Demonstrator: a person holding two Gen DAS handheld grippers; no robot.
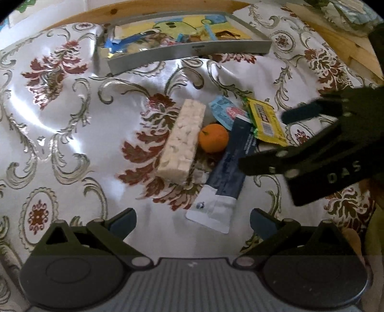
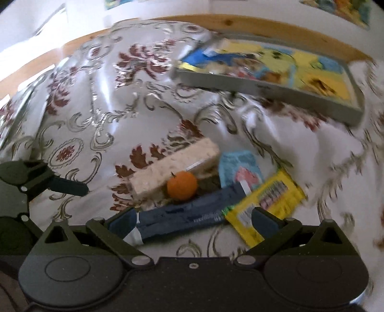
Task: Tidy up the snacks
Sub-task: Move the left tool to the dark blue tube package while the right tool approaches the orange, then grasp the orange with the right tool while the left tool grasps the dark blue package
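A small heap of snacks lies on a glossy white tablecloth (image 1: 72, 148) patterned with dark red and silver-green floral scrolls. In the left wrist view the heap sits in the middle: a long pale puffed-rice bar in clear wrap (image 1: 183, 139) runs from near to far, and a small round orange fruit (image 1: 213, 138) rests just right of it, touching or nearly touching its side. Right of the fruit a long dark blue wrapper with white ends (image 1: 228, 172) stretches from near to far. Its far end overlaps a light blue sachet with a pink mark (image 1: 224, 111), and a yellow wrapper with green crimped edges (image 1: 266, 122) lies at the far right of the heap. Farther away, toward the wooden table edge (image 1: 168, 9), stands a shallow grey rectangular tray (image 1: 192, 51) with a colourful yellow and blue picture inside and several small wrapped snacks piled at its left end. The left gripper (image 1: 193, 219) hovers near the heap with its fingers spread wide and nothing between them. The right gripper (image 2: 193, 219) reaches in from the right, also spread wide and empty; in its own view, which is motion-blurred, its fingertips frame the dark blue wrapper, with the right finger (image 2: 264, 223) over the yellow wrapper.
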